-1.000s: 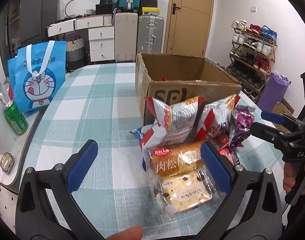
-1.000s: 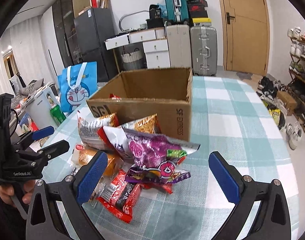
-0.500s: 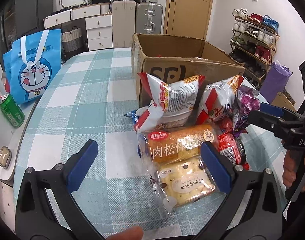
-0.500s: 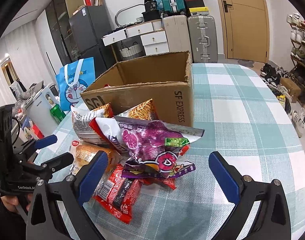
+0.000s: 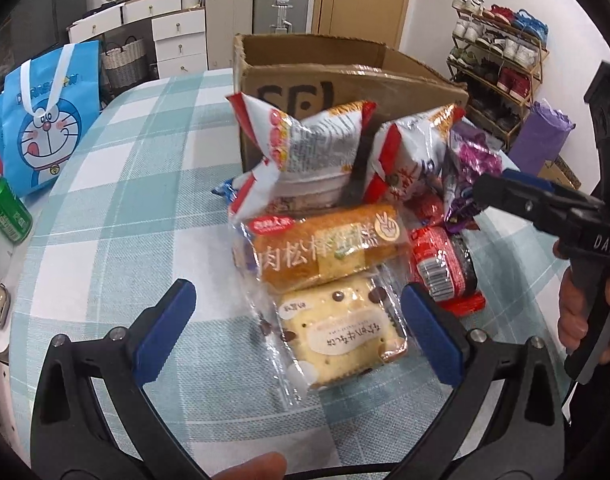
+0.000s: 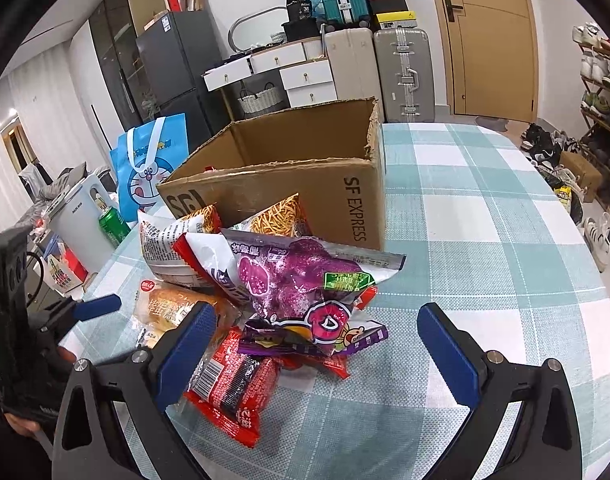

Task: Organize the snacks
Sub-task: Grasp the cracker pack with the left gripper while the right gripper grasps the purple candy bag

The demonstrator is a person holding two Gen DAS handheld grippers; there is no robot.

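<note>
A pile of snack packs lies on the checked tablecloth in front of an open cardboard box point(image 5: 345, 80) point(image 6: 305, 176). My left gripper point(image 5: 301, 332) is open, its jaws on either side of a chocolate-chip cake pack point(image 5: 341, 332); an orange pork-floss cake pack point(image 5: 325, 248) lies just beyond. My right gripper point(image 6: 317, 352) is open, low over a purple snack bag point(image 6: 293, 280) and a red noodle pack point(image 6: 233, 384). Two white-and-red chip bags point(image 5: 313, 140) lean on the box. The right gripper also shows in the left wrist view point(image 5: 505, 188).
A blue Doraemon bag point(image 5: 45, 120) and a green can point(image 5: 7, 212) stand at the table's left edge. Suitcases, drawers and a door are behind the table. A shoe rack point(image 5: 501, 60) stands to the right. Bare tablecloth point(image 6: 485, 208) lies right of the box.
Both grippers have moved forward and lower toward the snack pile, which now looks larger. The left gripper's jaws now flank the chocolate-chip cake pack. Both stay open.
</note>
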